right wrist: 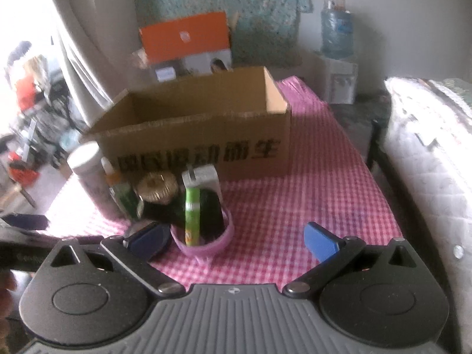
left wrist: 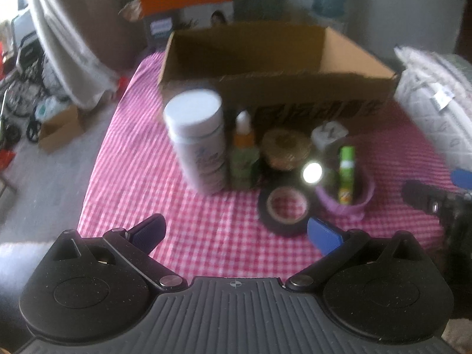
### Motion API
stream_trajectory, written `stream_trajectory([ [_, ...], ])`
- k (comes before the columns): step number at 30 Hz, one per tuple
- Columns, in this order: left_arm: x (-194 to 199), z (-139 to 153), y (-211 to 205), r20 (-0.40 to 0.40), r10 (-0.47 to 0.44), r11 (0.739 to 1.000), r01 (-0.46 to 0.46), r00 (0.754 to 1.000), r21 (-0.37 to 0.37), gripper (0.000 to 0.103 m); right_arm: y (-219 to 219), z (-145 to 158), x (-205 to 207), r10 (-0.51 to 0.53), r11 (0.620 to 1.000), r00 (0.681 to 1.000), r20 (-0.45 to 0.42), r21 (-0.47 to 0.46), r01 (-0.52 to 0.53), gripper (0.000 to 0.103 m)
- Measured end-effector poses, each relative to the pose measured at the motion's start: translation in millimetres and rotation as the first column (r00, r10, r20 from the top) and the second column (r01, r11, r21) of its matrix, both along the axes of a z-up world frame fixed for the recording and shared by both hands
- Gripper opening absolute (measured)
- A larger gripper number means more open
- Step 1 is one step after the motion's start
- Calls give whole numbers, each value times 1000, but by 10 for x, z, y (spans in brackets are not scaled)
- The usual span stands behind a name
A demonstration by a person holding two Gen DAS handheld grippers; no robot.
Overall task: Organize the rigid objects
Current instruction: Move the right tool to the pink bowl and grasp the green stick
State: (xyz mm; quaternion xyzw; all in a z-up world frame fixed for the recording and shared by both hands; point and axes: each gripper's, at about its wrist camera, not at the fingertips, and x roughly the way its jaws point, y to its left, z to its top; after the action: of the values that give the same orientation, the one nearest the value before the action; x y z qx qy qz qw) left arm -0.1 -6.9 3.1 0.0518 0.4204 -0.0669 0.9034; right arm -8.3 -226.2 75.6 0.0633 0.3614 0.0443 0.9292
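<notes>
**Both grippers spread and empty over the cluttered checked cloth**

I see the things to sort bunched together on the pink checked tablecloth (left wrist: 141, 200), just in front of the open cardboard box (left wrist: 306, 88), toward the cloth's left side. Furthest left stands a white bottle (left wrist: 197, 138) with a white cap, upright. Touching its right side is a smaller green bottle (left wrist: 243, 159) with an orange band and a white nozzle. Next comes a gold-lidded dark jar (left wrist: 284, 147), and behind it, close to the box wall, a small white box (left wrist: 327, 135). A roll of black tape (left wrist: 284, 209) lies flat nearest to me, the cloth showing through its core. Just right of the tape sits a low purple cup (left wrist: 345, 200), and a green tube (left wrist: 346, 174) stands in it, leaning slightly. A bright round glare sits between the jar and the cup; I cannot tell what it comes from.

The box stands toward the far edge of the cloth, black printed characters on its near wall, its inside in shadow.

My left gripper (left wrist: 236, 236) hovers over the near edge, fingers released wide, nothing between them. My right gripper (right wrist: 236, 240) is likewise spread and empty; its left finger (right wrist: 147, 240) sits just beside the purple cup, whether touching I cannot tell. A white quilted cushion (right wrist: 427, 162) lies off the right edge.
</notes>
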Motion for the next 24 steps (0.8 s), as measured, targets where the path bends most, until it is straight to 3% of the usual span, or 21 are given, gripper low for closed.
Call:
stream_trajectory([
  [5,9,49,-135,78,-119,990,124,990,-60,103,-219,111,145,83,990,993,84,104,-92,103],
  [8,62,33,-232,93,-180,976,190,979,-109,102,-326,68,333,158,955,984,77,241,-172,97],
  [11,87,9,-369,110,-235,963,247,966,-109,93,-362,-27,522,205,916,978,43,342,-208,76],
  [13,94,-11,-443,115,-263,956,275,958,-105,89,-376,-92,618,225,903,974,20,373,-216,70],
  [17,121,-50,-552,100,-293,948,303,951,-100,65,-353,-173,776,269,879,963,7,408,-248,60],
  [19,152,-68,-593,89,-304,944,313,948,-106,55,-357,-217,813,288,868,958,-1,422,-260,47],
  [24,190,-91,-678,100,-328,941,334,940,-56,49,-308,-385,963,313,858,949,-48,442,-261,31],
])
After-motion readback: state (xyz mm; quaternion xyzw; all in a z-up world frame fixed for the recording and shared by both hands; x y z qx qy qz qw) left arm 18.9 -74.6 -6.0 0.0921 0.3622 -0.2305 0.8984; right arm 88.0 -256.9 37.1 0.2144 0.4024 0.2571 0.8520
